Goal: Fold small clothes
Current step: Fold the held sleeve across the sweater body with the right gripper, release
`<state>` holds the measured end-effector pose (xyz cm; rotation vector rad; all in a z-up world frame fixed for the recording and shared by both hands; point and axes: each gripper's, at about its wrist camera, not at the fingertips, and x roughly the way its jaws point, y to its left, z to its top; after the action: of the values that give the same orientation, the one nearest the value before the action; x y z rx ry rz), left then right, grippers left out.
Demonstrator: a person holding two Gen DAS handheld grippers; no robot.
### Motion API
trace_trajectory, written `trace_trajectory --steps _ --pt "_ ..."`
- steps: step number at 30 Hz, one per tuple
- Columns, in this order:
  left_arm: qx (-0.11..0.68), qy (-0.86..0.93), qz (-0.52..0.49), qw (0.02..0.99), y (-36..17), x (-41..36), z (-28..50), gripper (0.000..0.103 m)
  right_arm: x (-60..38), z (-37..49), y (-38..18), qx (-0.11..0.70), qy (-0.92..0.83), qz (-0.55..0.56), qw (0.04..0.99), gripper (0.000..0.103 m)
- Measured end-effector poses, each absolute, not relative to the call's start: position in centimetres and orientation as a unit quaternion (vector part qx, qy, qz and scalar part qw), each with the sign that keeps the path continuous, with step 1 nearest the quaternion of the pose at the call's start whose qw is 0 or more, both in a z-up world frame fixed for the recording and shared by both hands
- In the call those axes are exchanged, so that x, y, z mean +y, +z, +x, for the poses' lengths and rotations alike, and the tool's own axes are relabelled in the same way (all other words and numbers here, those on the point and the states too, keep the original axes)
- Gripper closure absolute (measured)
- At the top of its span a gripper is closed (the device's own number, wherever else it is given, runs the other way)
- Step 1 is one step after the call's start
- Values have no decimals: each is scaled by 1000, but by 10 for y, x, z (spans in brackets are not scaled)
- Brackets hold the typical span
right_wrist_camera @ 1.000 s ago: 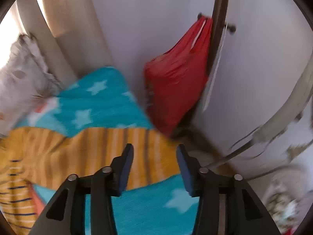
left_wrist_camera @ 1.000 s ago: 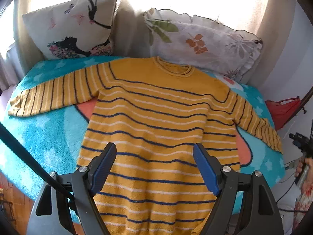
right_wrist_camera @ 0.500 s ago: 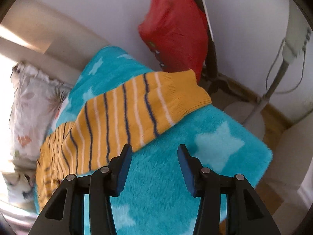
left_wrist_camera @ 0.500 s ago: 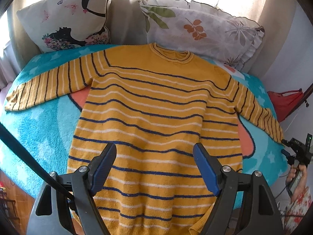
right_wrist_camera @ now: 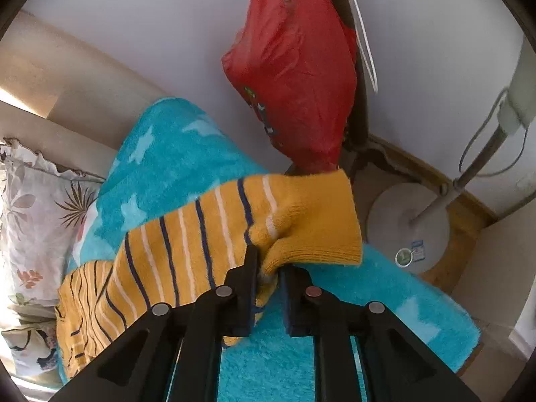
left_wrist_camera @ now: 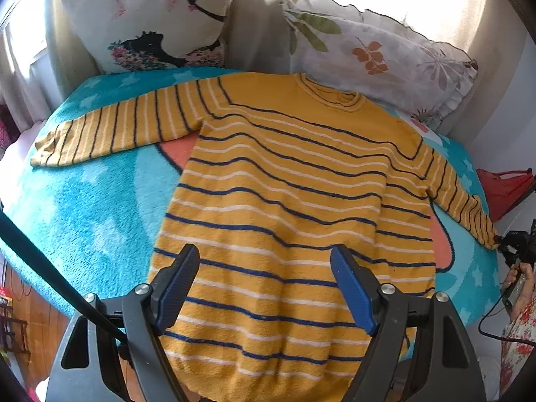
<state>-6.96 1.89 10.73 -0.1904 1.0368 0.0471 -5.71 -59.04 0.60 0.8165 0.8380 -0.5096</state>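
Sweater, yellow with dark blue and white stripes, lies spread flat and face up on the turquoise star blanket of the bed, with both sleeves stretched out to the sides; probably it is laid this way so that the folds can be made cleanly. One sweater is visible, and it has two sleeves.

The right gripper has its jaws pressed together on the cuff of the right sleeve, close to the edge of the bed. The knit bunches up between the jaws, so the hold looks firm. This grip at the cuff seems to prepare for carrying the sleeve inward across the body of the sweater, which would be the first fold.

The left gripper hovers above the lower part of the sweater with its jaws wide apart, holding nothing. It may wait there to press the cloth down while the sleeve is moved.

Behind the sweater lean two cushions: one with a black silhouette print and one with a leaf print. One red plastic bag hangs on the wall beside the bed, and one fan stand is on the floor.
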Motion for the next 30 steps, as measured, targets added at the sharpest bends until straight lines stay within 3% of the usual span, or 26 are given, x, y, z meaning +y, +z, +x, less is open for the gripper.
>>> trace_trajectory --steps 7,14,25,30 --pt "496 26 -118 860 99 45 -69 24 -526 -22 78 371 -185 301 859 92" --pt "491 22 -139 860 92 76 -68 24 -375 40 122 385 -38 233 892 92" --pt "483 64 -188 853 80 161 -83 24 -129 113 94 457 111 122 874 93" --pt "484 83 -203 847 72 193 -90 24 -62 121 71 479 138 68 864 93"
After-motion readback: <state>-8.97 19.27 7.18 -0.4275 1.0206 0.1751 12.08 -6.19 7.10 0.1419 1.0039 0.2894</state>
